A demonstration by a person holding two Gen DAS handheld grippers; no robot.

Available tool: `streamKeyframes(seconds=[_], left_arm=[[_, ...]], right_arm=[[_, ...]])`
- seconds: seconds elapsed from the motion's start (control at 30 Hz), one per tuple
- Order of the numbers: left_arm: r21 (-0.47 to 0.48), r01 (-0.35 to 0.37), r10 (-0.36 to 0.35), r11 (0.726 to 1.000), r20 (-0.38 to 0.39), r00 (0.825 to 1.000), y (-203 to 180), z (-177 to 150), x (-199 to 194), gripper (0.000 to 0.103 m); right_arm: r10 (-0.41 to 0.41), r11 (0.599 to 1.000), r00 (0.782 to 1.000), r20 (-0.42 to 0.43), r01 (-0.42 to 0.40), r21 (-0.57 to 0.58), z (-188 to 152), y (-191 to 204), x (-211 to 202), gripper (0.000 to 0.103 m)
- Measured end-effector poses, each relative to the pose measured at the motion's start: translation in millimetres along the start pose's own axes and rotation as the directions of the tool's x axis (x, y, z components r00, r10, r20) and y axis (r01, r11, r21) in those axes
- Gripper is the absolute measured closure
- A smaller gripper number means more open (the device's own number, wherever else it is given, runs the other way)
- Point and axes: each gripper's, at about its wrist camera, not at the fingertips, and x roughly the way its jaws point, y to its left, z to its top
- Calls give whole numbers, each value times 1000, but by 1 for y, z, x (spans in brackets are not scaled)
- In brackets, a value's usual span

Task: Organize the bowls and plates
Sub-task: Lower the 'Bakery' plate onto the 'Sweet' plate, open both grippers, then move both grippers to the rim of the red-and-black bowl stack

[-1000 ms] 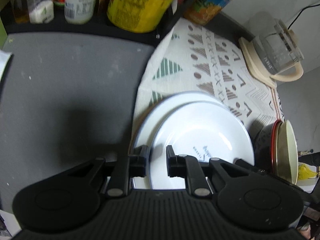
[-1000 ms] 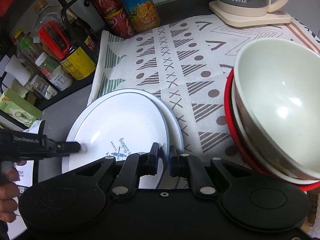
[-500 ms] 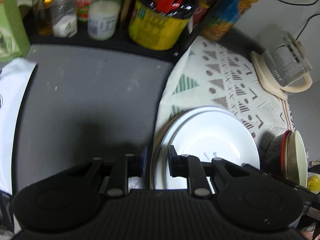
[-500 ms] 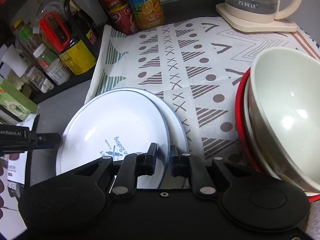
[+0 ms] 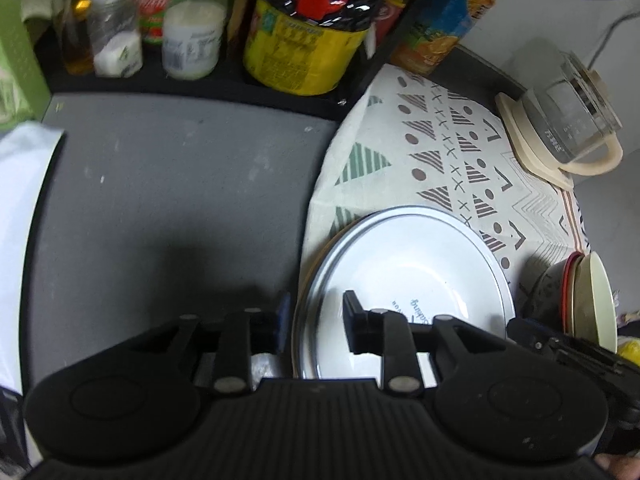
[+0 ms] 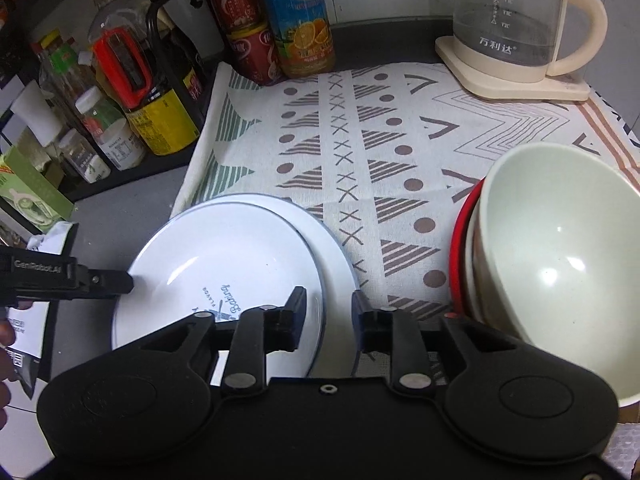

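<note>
1. Both tools have let their jaws part since the earlier frames, when each was pinched on the plate rim.
2. Left wrist view: the left tool (image 5: 314, 322) sits at lower centre, its jaws opening astride the near-left rim of the top plate (image 5: 404, 280), pads no longer pressing. This plate lies nested on a lower plate (image 5: 310, 256) on the patterned cloth (image 5: 448, 160), beside the bare grey counter (image 5: 160, 200). Stacked bowls (image 5: 588, 296) stand at right centre.
3. Right wrist view: the right tool (image 6: 326, 314) at lower centre is likewise opening, its fingers either side of the plates' right rim, nothing gripped. At the left edge the other tool's finger reaches the top plate's far rim. The cream bowl (image 6: 560, 256) nests in a red bowl (image 6: 460, 240) at right.
4. Handling, as a judgement: the plates look glazed, stiff, slick and breakable, fairly heavy when stacked. Take the rim from opposite sides, level, pads well over the lip.
</note>
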Motion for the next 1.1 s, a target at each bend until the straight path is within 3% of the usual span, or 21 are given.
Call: streamKeyframes(seconds=[0.13, 0.4, 0.57, 0.93, 1.1], left_arm=[[36, 6, -6, 999, -6, 1000, -7, 3, 1, 59], [54, -46, 46, 997, 19, 999, -14, -5, -8, 37], [26, -80, 79, 996, 32, 996, -20, -20, -17, 35], [-76, -128, 135, 989, 92, 987, -54, -68, -37, 30], [-119, -125, 144, 985, 169, 975, -77, -90, -51, 18]], right_arm=[[16, 1000, 1000, 13, -17, 13, 1, -5, -10, 60], [73, 997, 997, 28, -73, 0, 3, -5, -22, 47], [133, 991, 990, 44, -132, -36, 7, -10, -30, 40], [179, 969, 982, 56, -166, -182, -14, -34, -68, 24], [216, 962, 973, 79, -198, -190, -24, -53, -88, 23]])
